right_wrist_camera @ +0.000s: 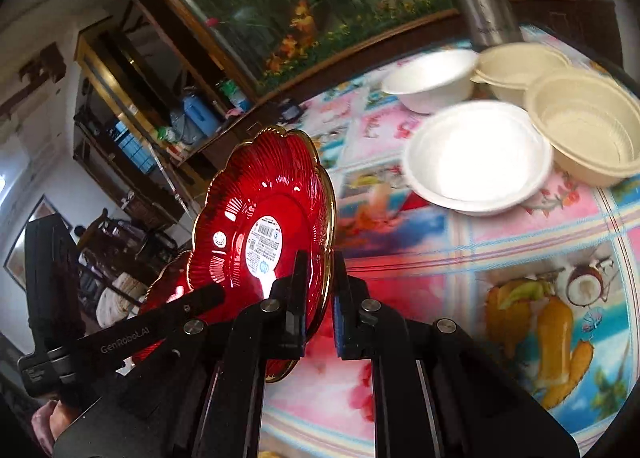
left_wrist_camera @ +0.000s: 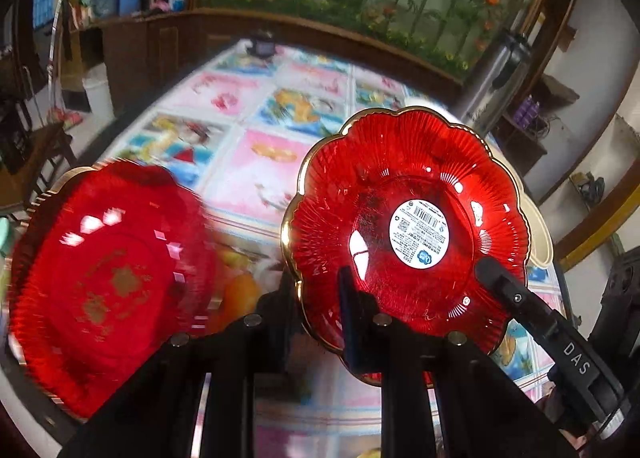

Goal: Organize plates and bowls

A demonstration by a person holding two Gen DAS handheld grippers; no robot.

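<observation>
A red scalloped glass plate (left_wrist_camera: 404,178) with a gold rim and a round white sticker is lifted and tilted above the table. My left gripper (left_wrist_camera: 316,294) is shut on its lower left rim. In the right wrist view the same plate (right_wrist_camera: 276,194) stands almost on edge, with my right gripper (right_wrist_camera: 322,290) shut on its rim. A finger of the right gripper (left_wrist_camera: 504,290) lies on the plate's face; a left gripper finger (right_wrist_camera: 192,304) does likewise. A second red plate (left_wrist_camera: 112,278) with a gold pattern lies blurred at the left; only its edge (right_wrist_camera: 172,286) shows behind the held plate.
On the picture-printed tablecloth (right_wrist_camera: 520,238) stand two white bowls (right_wrist_camera: 476,158), (right_wrist_camera: 432,78) and two cream bowls (right_wrist_camera: 588,126), (right_wrist_camera: 520,66) at the far right. A steel flask (left_wrist_camera: 492,78) stands behind them. A framed painting and wooden shelves line the back wall.
</observation>
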